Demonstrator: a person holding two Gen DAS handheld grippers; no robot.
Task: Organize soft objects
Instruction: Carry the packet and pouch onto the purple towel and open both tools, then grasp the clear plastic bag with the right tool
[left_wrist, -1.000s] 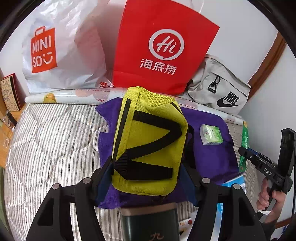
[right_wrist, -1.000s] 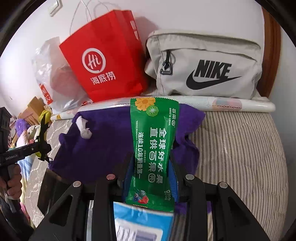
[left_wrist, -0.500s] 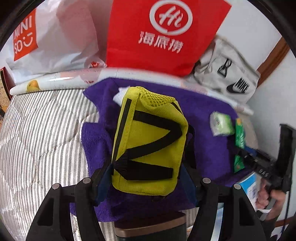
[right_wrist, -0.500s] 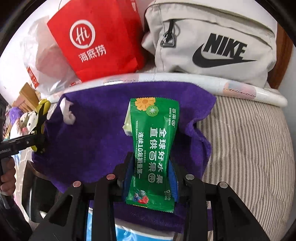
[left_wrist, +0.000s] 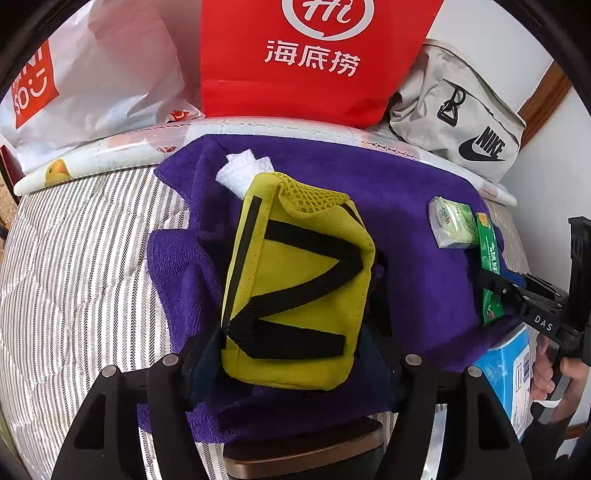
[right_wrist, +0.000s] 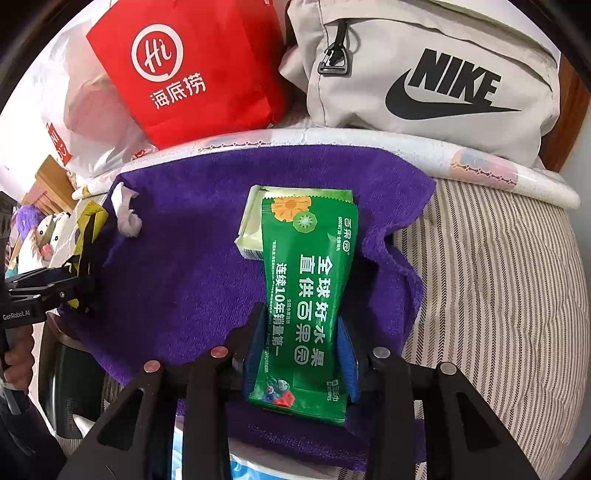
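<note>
Striped grey-and-white mattress fabric (left_wrist: 74, 277) fills the scene, quilted, with a long patterned roll (right_wrist: 480, 162) lying across its far edge. Behind that roll, a white plastic shopping bag (left_wrist: 92, 74), a red paper bag (left_wrist: 314, 55) and a beige sling bag (right_wrist: 424, 74) lean against the wall.

Spread over the mattress is a purple towel (left_wrist: 406, 221), rumpled at its edges, and every small item sits on or above it.

Next in size is the yellow pouch (left_wrist: 299, 284) with black straps and a mesh top. It stands between the blue pads of the left gripper (left_wrist: 291, 350), which clasp its lower sides; the jaws are opening at this moment, yet the pads still look to be pressing on the fabric. A crumpled white tissue (left_wrist: 240, 173) lies on the towel just beyond the pouch.

Smaller again, a green snack packet (right_wrist: 310, 295) printed with white characters is pinched at its narrowed middle by the right gripper (right_wrist: 301, 354), whose jaws are likewise opening. The packet's far end overlaps a pale green tissue pack (right_wrist: 251, 225) resting on the towel.

A light blue box (left_wrist: 513, 376) pokes out from under the towel's near corner, beside a hand (left_wrist: 554, 380) on the right gripper's handle.
</note>
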